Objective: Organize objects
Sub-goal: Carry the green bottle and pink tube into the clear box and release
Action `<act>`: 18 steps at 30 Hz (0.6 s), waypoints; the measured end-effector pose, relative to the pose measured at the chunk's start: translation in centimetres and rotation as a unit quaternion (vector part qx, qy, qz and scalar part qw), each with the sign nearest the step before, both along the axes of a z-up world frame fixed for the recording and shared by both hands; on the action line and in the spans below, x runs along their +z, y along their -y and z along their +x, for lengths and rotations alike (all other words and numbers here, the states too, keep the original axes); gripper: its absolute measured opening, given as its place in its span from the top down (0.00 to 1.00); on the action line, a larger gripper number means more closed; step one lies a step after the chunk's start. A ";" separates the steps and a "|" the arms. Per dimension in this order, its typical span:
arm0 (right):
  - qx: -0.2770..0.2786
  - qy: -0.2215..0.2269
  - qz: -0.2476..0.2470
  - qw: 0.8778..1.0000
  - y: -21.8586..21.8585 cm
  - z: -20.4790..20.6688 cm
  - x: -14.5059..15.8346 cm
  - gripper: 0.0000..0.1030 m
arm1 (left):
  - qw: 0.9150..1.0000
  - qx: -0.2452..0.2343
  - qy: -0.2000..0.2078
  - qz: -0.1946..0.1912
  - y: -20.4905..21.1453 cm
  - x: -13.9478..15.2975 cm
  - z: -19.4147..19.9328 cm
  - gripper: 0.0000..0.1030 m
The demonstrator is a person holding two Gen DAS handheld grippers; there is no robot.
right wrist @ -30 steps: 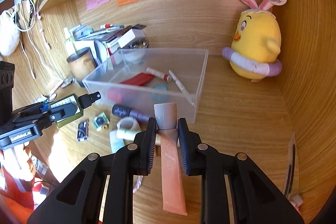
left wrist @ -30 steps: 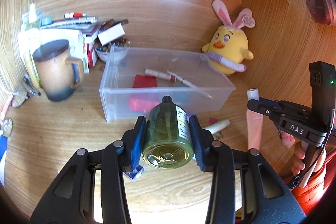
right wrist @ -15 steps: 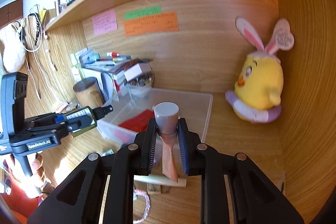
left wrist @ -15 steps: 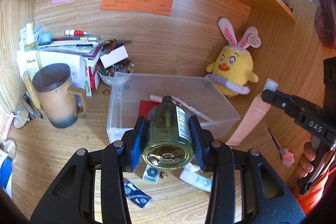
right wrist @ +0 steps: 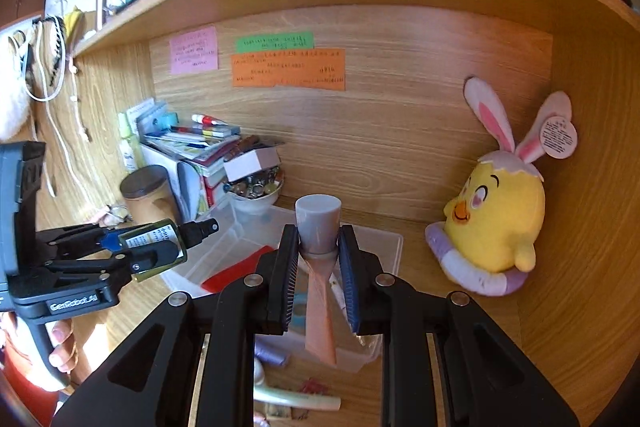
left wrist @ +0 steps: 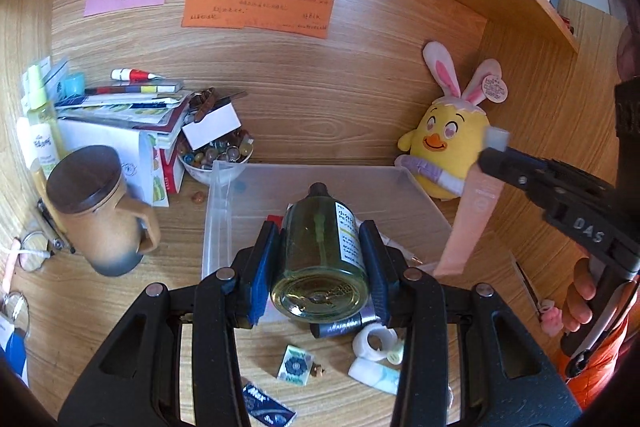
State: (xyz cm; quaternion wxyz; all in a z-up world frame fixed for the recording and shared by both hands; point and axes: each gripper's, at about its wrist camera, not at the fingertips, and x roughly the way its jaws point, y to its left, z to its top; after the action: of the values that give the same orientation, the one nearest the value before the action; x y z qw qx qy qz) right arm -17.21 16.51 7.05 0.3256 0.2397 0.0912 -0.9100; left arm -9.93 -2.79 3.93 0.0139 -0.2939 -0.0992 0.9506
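Both lifted higher, spray bottle (left wrist: 320, 255) clamped in left hand-held gripper (left wrist: 320, 263)

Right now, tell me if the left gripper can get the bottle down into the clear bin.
Probably yes: the left gripper holds the bottle over the clear bin, whose top is open; the right gripper's pink tube hangs off to the side.

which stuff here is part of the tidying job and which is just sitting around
In the job:
- spray bottle, held in left gripper
- pink tube, held in right gripper
- clear bin
- small loose items in front of the bin

Just lying about:
- chick plush
- lidded mug
- sticky notes
- book stack
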 end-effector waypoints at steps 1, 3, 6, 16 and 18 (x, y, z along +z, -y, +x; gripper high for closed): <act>-0.001 0.002 0.004 1.000 0.3 -0.4 -0.2 0.82 | 1.000 0.000 0.002 -0.003 -0.1 0.0 -0.4 0.60; -0.002 0.007 0.016 1.000 1.1 -1.5 -0.7 0.82 | 1.000 0.000 0.006 -0.004 -0.1 -0.1 -1.2 0.60; 0.001 0.018 0.030 0.999 2.3 -3.1 -1.4 0.82 | 1.000 0.001 0.012 -0.009 0.0 -0.4 -2.2 0.60; 0.036 0.049 0.099 0.993 7.2 -6.8 -4.5 0.82 | 0.998 0.012 0.061 -0.011 1.0 -3.4 -5.7 0.60; 0.045 0.058 0.108 0.991 7.9 -7.2 -5.2 0.82 | 0.997 0.013 0.069 -0.011 1.1 -3.8 -6.3 0.60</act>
State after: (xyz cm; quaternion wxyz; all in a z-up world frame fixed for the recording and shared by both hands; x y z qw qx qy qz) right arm -24.36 8.57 1.85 0.3435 0.3215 0.1810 -0.8636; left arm -16.22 -3.85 0.14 -0.0086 -0.3577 -0.0928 0.9292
